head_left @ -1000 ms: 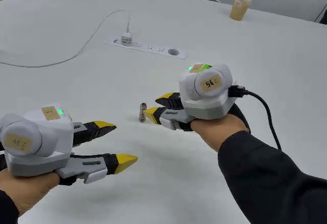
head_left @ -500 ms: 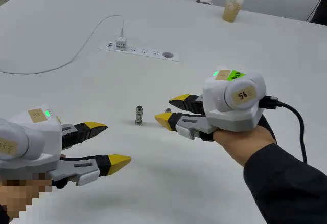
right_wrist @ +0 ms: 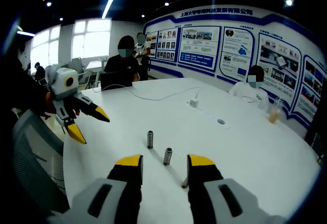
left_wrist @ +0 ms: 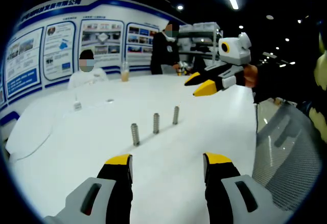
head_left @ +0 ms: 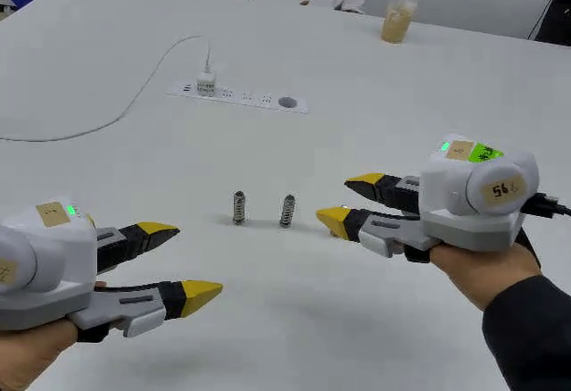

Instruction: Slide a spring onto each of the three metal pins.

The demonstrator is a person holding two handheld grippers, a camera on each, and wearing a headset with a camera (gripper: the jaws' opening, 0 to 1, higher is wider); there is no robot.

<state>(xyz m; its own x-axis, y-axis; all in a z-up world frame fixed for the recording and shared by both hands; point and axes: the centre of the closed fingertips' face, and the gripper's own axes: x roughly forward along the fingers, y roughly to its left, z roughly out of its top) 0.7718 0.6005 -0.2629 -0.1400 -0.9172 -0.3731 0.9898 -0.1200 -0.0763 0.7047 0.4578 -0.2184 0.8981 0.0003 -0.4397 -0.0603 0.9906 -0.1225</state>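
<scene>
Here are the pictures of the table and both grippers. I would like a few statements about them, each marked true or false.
1. Both the left gripper and the right gripper are open and hold nothing. True.
2. Three springs stand upright in a row on the table. True.
3. The power strip lies between the two grippers. False: it lies beyond the springs, farther from the person.
4. The drink cup stands beside the springs. False: it stands at the far side of the table.
</scene>
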